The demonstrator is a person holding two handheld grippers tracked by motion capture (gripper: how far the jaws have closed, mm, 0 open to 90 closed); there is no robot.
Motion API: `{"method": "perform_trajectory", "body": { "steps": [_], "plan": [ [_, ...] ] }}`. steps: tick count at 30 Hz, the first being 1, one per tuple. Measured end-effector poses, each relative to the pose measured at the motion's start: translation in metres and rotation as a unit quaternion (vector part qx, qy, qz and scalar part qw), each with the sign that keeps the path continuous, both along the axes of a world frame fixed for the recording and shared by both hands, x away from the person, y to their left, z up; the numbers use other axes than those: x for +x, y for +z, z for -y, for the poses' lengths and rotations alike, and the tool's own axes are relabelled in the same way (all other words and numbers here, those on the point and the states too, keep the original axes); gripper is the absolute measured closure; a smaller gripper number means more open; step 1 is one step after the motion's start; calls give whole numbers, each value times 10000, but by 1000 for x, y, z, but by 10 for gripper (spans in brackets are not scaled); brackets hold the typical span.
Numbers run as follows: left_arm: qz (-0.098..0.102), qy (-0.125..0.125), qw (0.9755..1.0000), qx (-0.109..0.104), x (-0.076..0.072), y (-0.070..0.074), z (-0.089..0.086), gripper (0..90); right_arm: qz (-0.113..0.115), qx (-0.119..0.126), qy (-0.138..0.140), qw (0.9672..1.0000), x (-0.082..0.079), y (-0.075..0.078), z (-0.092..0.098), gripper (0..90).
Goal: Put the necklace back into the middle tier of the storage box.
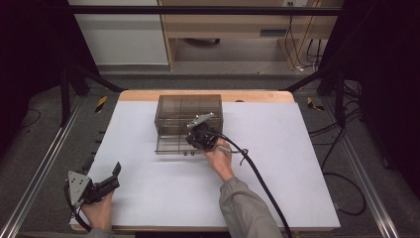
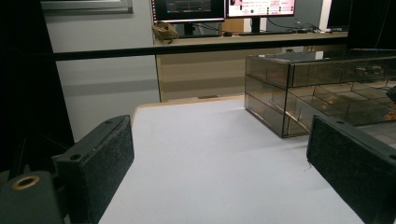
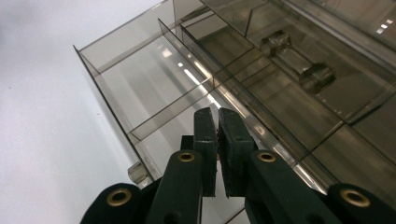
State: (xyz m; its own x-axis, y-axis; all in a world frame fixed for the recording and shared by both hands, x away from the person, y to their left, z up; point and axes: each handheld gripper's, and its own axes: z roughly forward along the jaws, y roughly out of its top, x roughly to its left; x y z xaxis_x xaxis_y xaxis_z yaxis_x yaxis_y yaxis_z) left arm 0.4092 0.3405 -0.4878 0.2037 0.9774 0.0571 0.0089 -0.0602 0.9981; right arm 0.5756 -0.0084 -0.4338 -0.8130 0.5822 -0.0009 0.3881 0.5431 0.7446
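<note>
- My right gripper [image 3: 217,122] has its black, felt-faced jaws pressed together over the pulled-out bottom drawer [image 3: 154,93]; I can't tell whether anything is pinched.
- That drawer is smoky clear plastic with thin dividers, belonging to a drawer cabinet [image 1: 188,116] at the white table's [image 1: 297,163] far middle.
- My left gripper [image 2: 219,163] rests wide apart, near the front left corner.

White table [image 1: 148,198], monitors [image 2: 224,7] on wooden desk [image 2: 201,70] behind.
</note>
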Motion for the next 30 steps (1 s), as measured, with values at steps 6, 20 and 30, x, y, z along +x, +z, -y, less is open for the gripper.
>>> {"method": "perform_trajectory", "body": {
  "steps": [6,20,30],
  "plan": [
    [-1,-1,10000,0,0,0,0,73,-32,0,-24,10000,1,-3,-1,864],
    [-6,-3,10000,2,0,0,0,72,-69,12,-55,10000,3,-5,-1,862],
    [-9,-4,10000,1,0,0,0,72,-55,-3,-70,10000,3,-7,-1,857]
  ]
}}
